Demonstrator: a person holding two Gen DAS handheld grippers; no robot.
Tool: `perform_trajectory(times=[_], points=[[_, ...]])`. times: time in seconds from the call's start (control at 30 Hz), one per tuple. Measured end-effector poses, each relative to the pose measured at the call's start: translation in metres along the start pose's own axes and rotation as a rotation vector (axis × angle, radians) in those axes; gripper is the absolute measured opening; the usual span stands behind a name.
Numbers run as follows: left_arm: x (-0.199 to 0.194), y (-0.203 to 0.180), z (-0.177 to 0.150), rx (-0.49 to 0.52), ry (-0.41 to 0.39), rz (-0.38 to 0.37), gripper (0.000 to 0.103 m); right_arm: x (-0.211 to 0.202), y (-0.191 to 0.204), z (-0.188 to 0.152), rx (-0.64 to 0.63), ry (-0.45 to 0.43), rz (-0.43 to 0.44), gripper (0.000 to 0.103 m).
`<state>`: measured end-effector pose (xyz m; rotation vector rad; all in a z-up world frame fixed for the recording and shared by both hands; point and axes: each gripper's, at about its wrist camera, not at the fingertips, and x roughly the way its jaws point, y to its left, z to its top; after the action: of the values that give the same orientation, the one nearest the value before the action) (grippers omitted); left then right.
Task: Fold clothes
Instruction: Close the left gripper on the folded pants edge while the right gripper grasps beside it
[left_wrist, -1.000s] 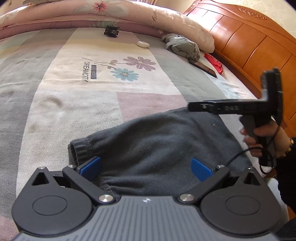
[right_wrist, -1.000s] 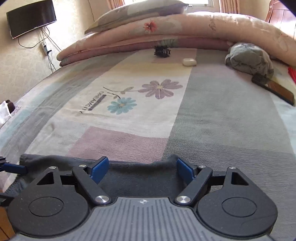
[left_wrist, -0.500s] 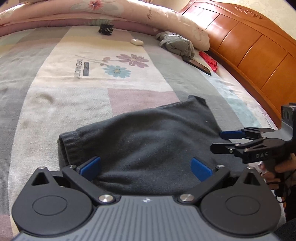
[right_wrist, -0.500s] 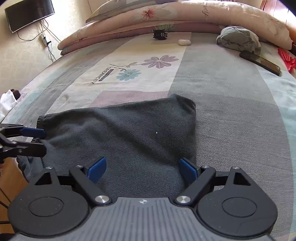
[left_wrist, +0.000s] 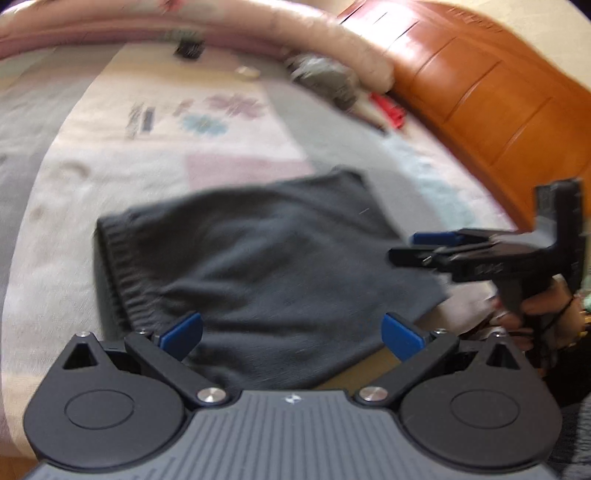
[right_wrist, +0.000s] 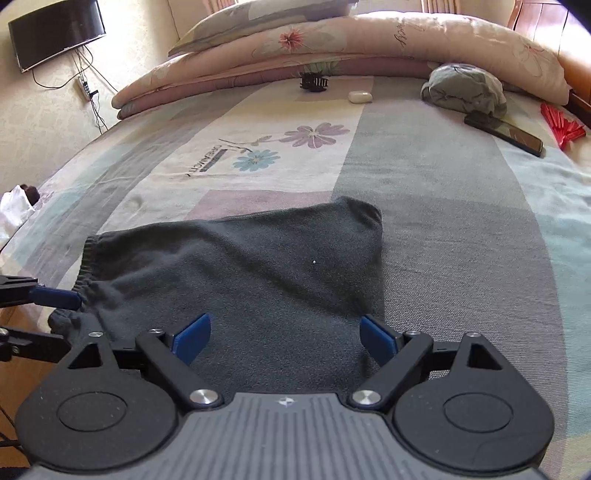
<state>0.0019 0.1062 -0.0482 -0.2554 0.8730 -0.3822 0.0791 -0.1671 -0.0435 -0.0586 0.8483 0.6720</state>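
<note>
One dark grey folded garment (ribbed cuff leftward) on bedspread

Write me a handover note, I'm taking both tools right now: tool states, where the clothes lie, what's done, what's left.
Left tool: open, holding nothing.
Right tool: jaws opening, pads pressing nothing.
Dark grey garment: lies flat, folded over, at the bed's near edge, partly under both tools.
Crumpled grey garment: untouched, by the folded quilt.
Done: first fold, apparently.
Left: probably fold again, then the crumpled one.
</note>
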Motion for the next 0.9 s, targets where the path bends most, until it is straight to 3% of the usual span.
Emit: perform_trajectory(times=[0.2, 0.33, 0.47, 0.6, 0.8, 0.9], points=[[0.016, 0.009, -0.014, -0.065, 0.061, 0.021, 0.102, -0.010, -0.002, -0.011, 0.040, -0.013, 0.022, 0.097], [0.002, 0.014, -0.009, -0.102, 0.008, -0.003, 0.102, -0.006, -0.006, -0.027, 0.051, 0.037, 0.035, 0.098], [-0.014, 0.029, -0.003, -0.133, -0.056, 0.009, 0.102, -0.019, -0.011, -0.024, 0.072, 0.009, 0.051, 0.099], [-0.024, 0.062, -0.001, -0.248, -0.097, 0.025, 0.102, -0.024, -0.035, -0.014, 0.159, -0.011, 0.084, 0.102], [-0.017, 0.117, -0.008, -0.478, -0.079, -0.023, 0.102, -0.001, -0.090, -0.004, 0.324, 0.066, 0.207, 0.103], [-0.010, 0.134, -0.010, -0.549, -0.067, -0.065, 0.102, 0.014, -0.115, -0.005, 0.437, 0.107, 0.326, 0.103]])
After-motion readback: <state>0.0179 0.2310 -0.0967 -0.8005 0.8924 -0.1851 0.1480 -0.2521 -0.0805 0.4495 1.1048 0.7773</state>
